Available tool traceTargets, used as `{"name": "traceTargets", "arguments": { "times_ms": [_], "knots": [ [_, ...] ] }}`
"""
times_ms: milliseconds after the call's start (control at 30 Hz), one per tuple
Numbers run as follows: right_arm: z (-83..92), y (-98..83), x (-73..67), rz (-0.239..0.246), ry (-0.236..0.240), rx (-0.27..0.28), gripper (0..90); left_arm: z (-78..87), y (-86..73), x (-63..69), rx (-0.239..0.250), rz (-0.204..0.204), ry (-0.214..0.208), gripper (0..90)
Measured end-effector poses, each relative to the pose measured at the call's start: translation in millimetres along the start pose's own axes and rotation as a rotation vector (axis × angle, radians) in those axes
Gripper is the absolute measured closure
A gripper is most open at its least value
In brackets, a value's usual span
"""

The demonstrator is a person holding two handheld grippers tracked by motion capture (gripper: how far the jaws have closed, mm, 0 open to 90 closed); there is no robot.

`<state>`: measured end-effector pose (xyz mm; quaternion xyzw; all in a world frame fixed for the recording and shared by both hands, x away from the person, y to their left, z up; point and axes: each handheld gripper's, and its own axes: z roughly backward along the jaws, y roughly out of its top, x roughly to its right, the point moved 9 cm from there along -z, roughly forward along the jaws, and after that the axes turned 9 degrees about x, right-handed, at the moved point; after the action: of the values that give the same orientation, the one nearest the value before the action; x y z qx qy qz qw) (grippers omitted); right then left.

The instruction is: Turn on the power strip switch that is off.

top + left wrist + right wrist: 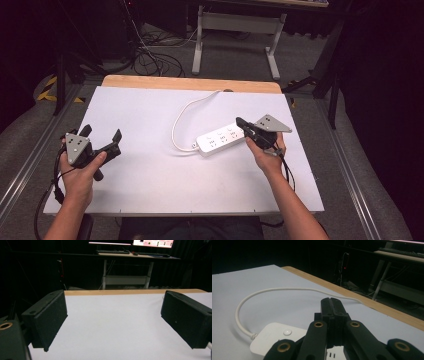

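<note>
Pressed-together jaws of the right gripper (331, 305) are hovering over the near end of the white power strip (221, 138), clenched on nothing, at centre right of the high view. At lower left, the left gripper (102, 136) is waiting released above bare table (150, 175). Judging progress: the strip's cord (182, 117) is lying looped and no handling is showing yet.

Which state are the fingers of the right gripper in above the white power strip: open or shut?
Shut. In the right gripper view, the right gripper has its black fingers pressed together with nothing between them, above the white rectangular plastic power strip.
</note>
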<state>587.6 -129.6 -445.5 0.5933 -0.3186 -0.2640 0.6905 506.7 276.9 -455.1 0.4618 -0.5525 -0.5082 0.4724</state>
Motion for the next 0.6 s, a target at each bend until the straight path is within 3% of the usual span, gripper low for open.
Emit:
{"name": "traceTargets", "arguments": {
  "times_ms": [433, 600],
  "knots": [
    [43.6, 12.3, 0.9, -0.046, -0.006, 0.106, 90.0, 0.0, 0.6, -0.6, 0.003, 0.001, 0.003, 7.2],
    [57.6, 11.1, 5.5, -0.057, -0.025, 0.124, 90.0, -1.0, 0.6, 1.0, 0.0, 0.002, -0.003, 7.2]
  ]
}}
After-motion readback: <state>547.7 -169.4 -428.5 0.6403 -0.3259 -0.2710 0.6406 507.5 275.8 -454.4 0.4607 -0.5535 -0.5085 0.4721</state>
